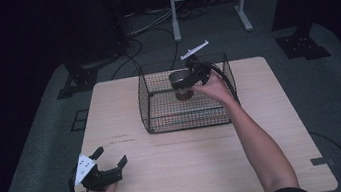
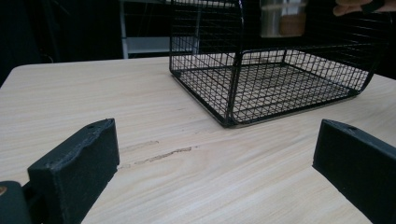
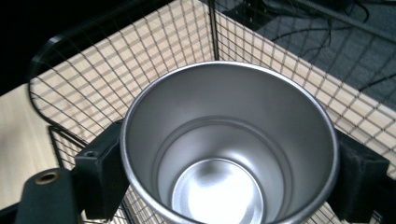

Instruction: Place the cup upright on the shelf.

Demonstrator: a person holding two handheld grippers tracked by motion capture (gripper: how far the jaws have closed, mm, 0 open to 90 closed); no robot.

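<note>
Fingers, high view: the right gripper (image 1: pixel 190 76) is clamped on one metal cup (image 1: pixel 180 79) and holds it up above the wire basket (image 1: pixel 160 108). The left gripper (image 1: pixel 109 163) sits low near the front left of the desk (image 1: pixel 194 173), its fingers apart with nothing between them.
Cup, high view: it stands upright with its mouth up, over the back part of the basket. It looks lifted off the basket floor (I cannot be sure how high).
Nearer hand: the right one has the cup. The left one is well apart from it.
Fingers, left gripper view: two black fingers (image 2: pixel 74 163) spread wide over bare desk wood.
Basket, left gripper view: it lies ahead and a bit to the right, and its floor looks bare. The cup (image 2: pixel 284 18) hangs above it at the top edge.
Fingers, right gripper view: one finger (image 3: pixel 100 175) presses each side of the cup (image 3: pixel 229 140), just under the rim.
Cup, right gripper view: it is shiny inside and has nothing in it. Basket wires (image 3: pixel 107 56) and desk wood show below and behind it.
Way to go: I think the cup's long axis points straight down at the basket floor.
Count: one cup, one basket, two grippers.
</note>
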